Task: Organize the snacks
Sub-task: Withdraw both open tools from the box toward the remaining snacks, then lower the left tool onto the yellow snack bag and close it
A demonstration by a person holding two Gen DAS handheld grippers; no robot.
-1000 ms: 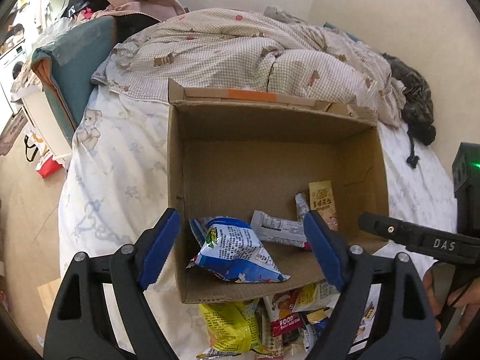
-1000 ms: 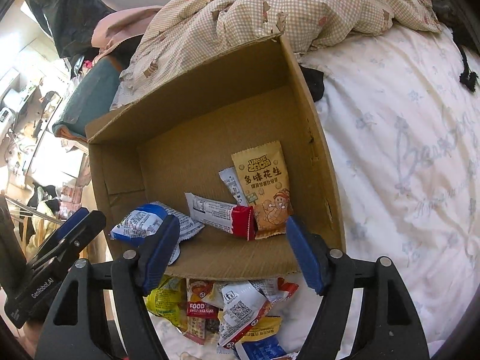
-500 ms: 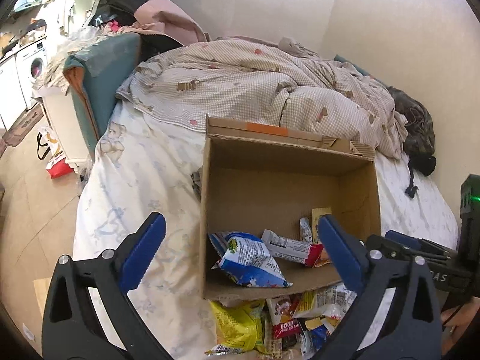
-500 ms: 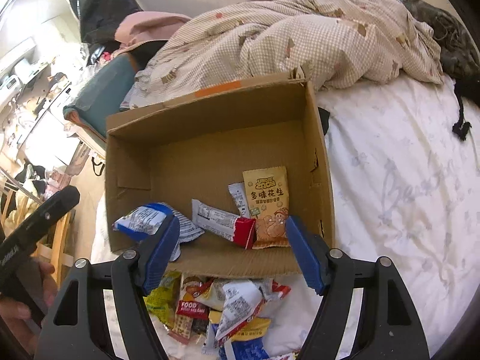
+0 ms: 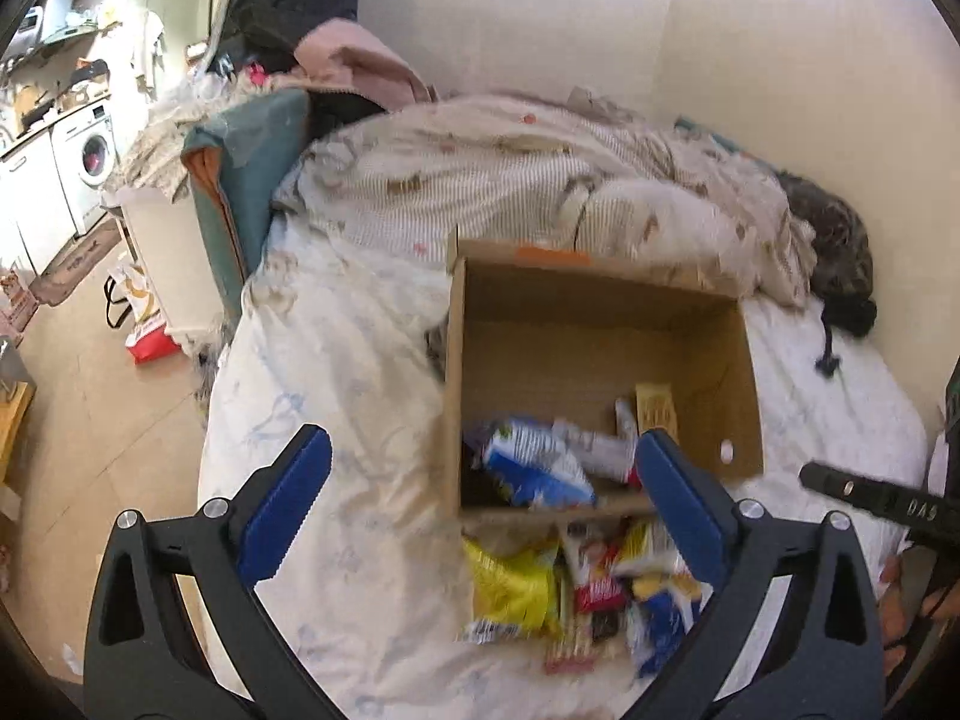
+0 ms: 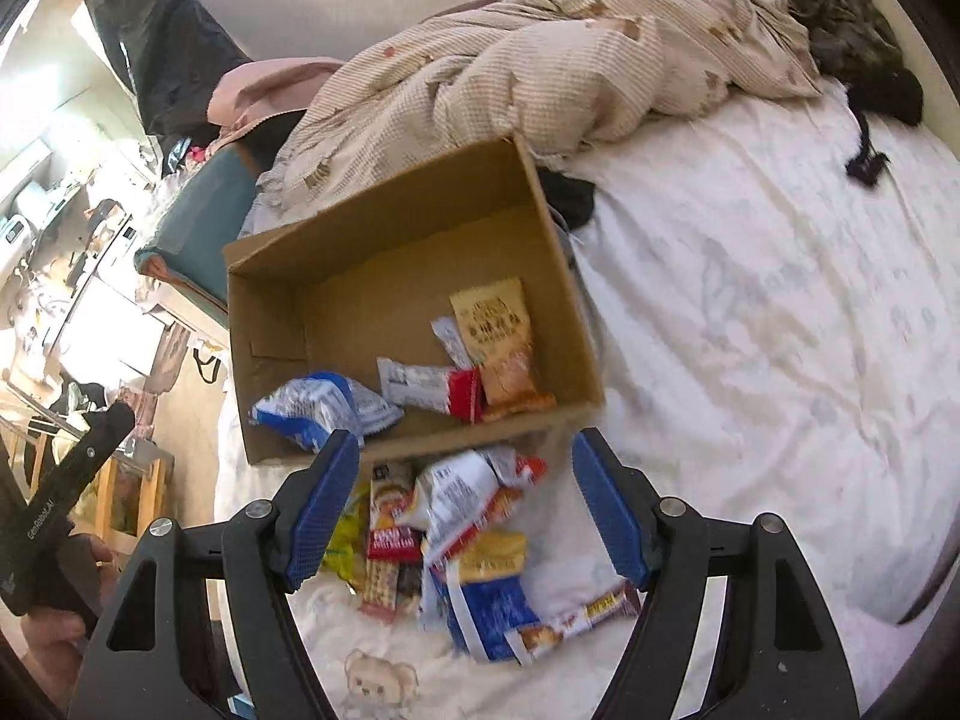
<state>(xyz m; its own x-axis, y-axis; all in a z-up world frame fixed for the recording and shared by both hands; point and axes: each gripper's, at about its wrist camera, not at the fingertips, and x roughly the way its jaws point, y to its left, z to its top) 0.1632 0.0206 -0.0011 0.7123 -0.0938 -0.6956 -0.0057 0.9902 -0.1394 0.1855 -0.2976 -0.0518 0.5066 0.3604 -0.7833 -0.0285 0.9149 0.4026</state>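
On the bed, both the left gripper and right gripper hang empty and spread above the loose snack packets, ready to feed the cardboard box placed alongside.

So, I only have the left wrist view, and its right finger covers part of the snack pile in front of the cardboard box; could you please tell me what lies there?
Observer: A long, narrow brown-and-white bar wrapper lies on the sheet at the pile's near right edge, beside a blue plastic packet.
Operator: Thank you. Is the right gripper holding anything?
Observer: No. The right gripper is open and empty, with the pile showing between its fingers.
Operator: And the tan packet in the box?
Observer: The flat tan foil packet lies on the floor of the brown cardboard box, near its right wall.
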